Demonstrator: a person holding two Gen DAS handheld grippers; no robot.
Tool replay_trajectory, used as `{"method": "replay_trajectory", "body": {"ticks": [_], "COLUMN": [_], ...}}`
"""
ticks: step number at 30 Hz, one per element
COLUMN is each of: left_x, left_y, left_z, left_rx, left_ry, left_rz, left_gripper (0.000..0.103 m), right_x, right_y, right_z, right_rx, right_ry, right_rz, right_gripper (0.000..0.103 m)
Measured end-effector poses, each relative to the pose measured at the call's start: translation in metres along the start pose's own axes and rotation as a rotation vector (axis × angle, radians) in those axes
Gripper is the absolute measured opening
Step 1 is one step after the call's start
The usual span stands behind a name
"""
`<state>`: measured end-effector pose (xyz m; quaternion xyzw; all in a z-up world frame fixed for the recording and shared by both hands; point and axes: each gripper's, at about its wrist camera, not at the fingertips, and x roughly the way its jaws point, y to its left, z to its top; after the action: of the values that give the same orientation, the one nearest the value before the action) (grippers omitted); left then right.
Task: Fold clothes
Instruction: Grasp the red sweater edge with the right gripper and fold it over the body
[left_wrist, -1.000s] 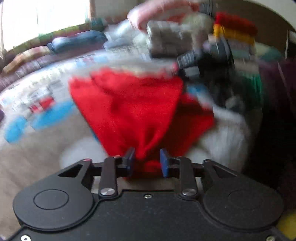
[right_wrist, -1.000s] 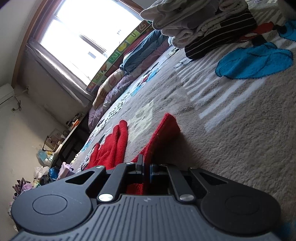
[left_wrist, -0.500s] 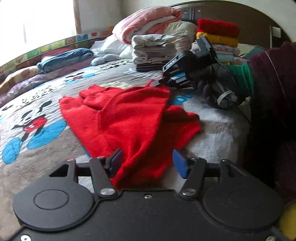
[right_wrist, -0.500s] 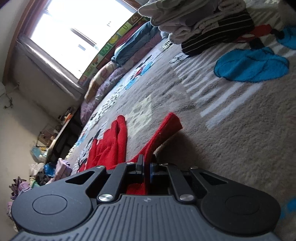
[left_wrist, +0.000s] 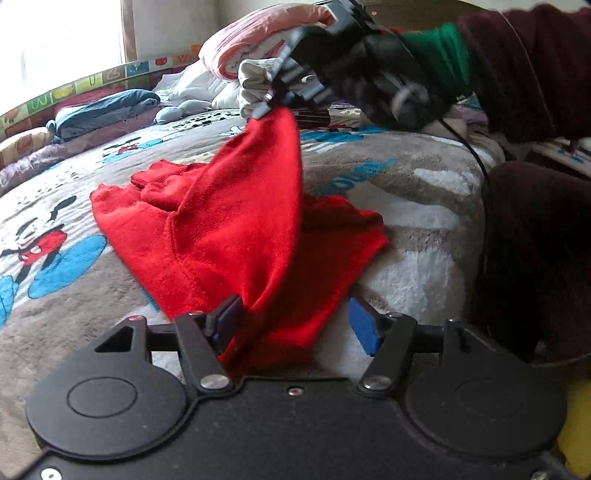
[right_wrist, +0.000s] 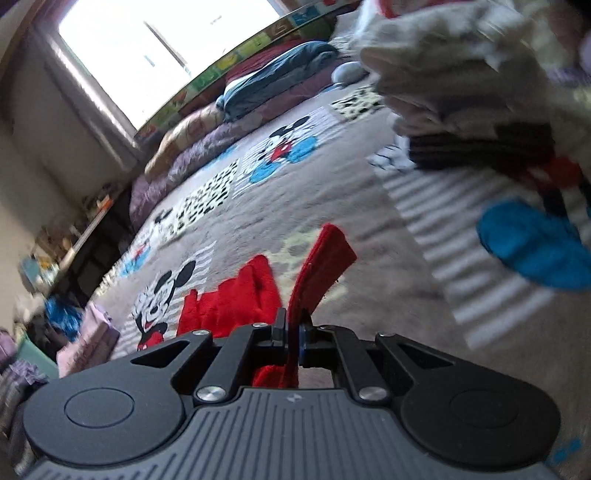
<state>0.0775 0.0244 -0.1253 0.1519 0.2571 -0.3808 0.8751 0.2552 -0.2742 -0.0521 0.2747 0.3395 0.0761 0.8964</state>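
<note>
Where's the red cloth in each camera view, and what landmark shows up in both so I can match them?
Left wrist: the red cloth fills the centre, one corner lifted by the right claw, its near edge between the open left claw.
Right wrist: low centre, a strip standing up from the shut right claw.
Shared landmark: the folded blue blanket below the window.

Left gripper (left_wrist: 295, 325) sits low, jaws spread wide. Right gripper (right_wrist: 291, 332) is raised in a black-gloved hand (left_wrist: 384, 85), pads pinched tight on red fabric (right_wrist: 317, 269).
</note>
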Motion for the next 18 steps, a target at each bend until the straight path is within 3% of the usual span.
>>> {"method": "replay_trajectory", "body": {"ticks": [7, 18], "left_x": [-0.003, -0.008], "left_y": [0.012, 0.034], "left_z": [0.0, -0.003], "left_rx": [-0.069, -0.214], "left_ry": [-0.018, -0.045], "left_rz": [-0.049, -0.131], "left_gripper": [0.062, 0.062], "right_x": [0.019, 0.068], "right_y": [0.055, 0.126], "right_z": [0.023, 0.027], "right_rx": [-0.095, -0.22], "right_ry": [0.054, 0.111], "right_rz": [-0.075, -0.145], "right_gripper": [0.007, 0.007]}}
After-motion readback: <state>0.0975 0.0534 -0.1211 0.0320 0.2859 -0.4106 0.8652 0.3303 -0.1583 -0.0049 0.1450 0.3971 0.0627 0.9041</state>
